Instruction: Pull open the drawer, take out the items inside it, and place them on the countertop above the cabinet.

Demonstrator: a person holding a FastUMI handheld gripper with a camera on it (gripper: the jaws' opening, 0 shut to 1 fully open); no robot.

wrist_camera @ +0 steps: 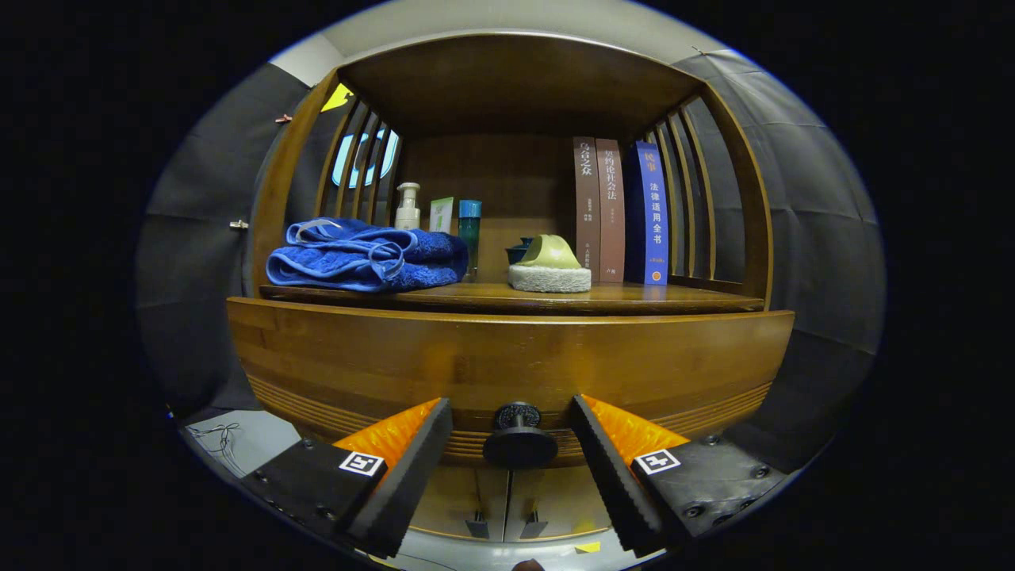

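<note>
Glossy varnished wood drawer [507,357], matt dark knob [519,440], fluffy terry cloth towel [365,255].

The knob [519,436] on the drawer [507,365] sits between the spread fingers of the hand-held gripper [511,464], untouched. On the surface [492,297] above, a towel [365,255] lies left, bottles [408,208] behind it, a sponge [549,266] mid-surface, books [622,210] right.

Wooden tabletop [492,299] above the drawer carries: folded blue towel [366,255] at 9 o'clock, pump bottle [407,208], small box [441,215] and teal bottle [469,230] behind it, green-topped pad [549,268] at centre, three upright books [621,210] at 3 o'clock.
</note>
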